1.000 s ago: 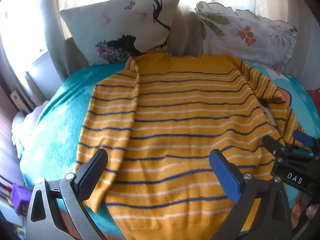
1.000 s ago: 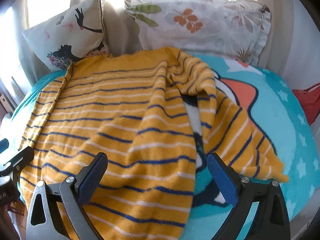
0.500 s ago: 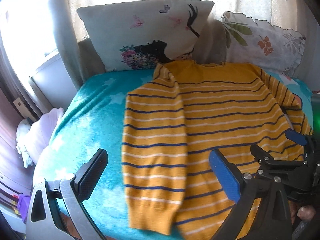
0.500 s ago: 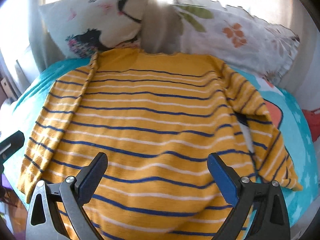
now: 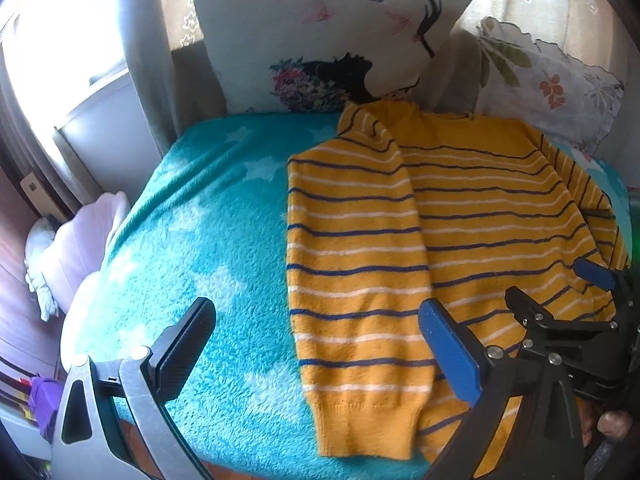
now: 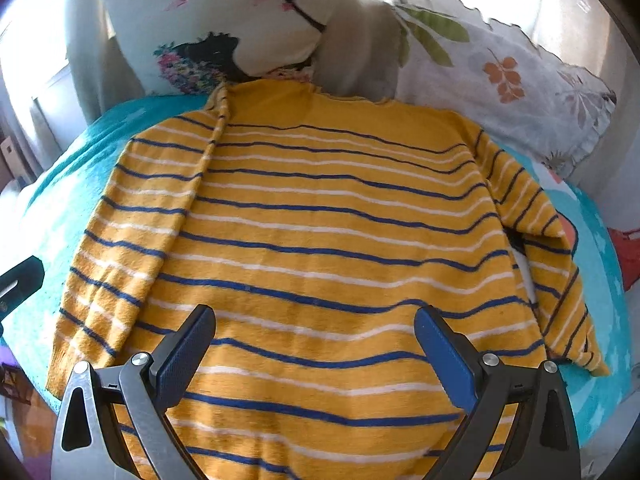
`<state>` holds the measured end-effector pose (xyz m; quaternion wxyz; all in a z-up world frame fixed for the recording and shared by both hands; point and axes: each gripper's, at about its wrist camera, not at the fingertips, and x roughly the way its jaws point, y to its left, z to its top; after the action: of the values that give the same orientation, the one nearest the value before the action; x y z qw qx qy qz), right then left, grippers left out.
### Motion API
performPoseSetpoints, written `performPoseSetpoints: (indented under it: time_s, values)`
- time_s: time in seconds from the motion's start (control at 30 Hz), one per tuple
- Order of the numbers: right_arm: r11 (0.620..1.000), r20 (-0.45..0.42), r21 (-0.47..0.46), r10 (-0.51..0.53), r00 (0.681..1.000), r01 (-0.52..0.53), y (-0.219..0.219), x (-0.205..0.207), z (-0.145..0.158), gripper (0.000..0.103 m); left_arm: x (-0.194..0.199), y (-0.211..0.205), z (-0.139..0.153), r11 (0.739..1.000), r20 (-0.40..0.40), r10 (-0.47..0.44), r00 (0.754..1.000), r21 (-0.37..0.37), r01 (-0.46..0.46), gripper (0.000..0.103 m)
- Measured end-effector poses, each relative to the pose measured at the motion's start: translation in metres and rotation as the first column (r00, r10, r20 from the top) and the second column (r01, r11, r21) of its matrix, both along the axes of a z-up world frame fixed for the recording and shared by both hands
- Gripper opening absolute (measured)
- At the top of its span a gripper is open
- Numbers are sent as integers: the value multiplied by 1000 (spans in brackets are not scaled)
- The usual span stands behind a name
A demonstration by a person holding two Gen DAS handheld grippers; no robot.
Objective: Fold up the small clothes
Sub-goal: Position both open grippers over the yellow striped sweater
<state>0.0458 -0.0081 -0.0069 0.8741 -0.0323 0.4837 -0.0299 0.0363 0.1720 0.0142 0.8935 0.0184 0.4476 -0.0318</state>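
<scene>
A small yellow sweater (image 6: 328, 240) with blue and white stripes lies flat on a teal fleece blanket (image 5: 208, 240), neck toward the pillows. Its left sleeve (image 5: 352, 280) lies straight down along the body; its right sleeve (image 6: 560, 272) is rumpled and spread to the right. My left gripper (image 5: 316, 344) is open and empty, hovering above the left sleeve's cuff and the blanket edge. My right gripper (image 6: 314, 344) is open and empty above the sweater's lower hem; it also shows at the right of the left wrist view (image 5: 568, 300).
A pillow with a bird and flower print (image 5: 320, 40) and a leaf-print pillow (image 6: 500, 72) stand against the curtain behind the sweater. A white bundle (image 5: 60, 256) lies beyond the blanket's left edge. A red item (image 6: 628, 252) sits at far right.
My left gripper has moved left, from over the sweater's body to over its left sleeve and blanket. My right gripper has moved left, from the right sleeve to the sweater's middle.
</scene>
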Motion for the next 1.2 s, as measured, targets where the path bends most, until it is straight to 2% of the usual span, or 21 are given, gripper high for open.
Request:
performPoseSetpoints:
  time_s: [0.2,0.67,1.2]
  values:
    - [1000,-9,-5,-5,1000,5,6,-2,-3,101,5,4,-6,1000,-32,-4,999,-16,3,101]
    - [998,-39,-14,-67,997,67,-11,-8,-6,101,14,-5,-15,998,-79,-36,996,-46,32,101]
    - [997,-61,7,-71,996,71,-21,-4,-16,101,23,1,-38,998,-160,3,987,-66,-13,101]
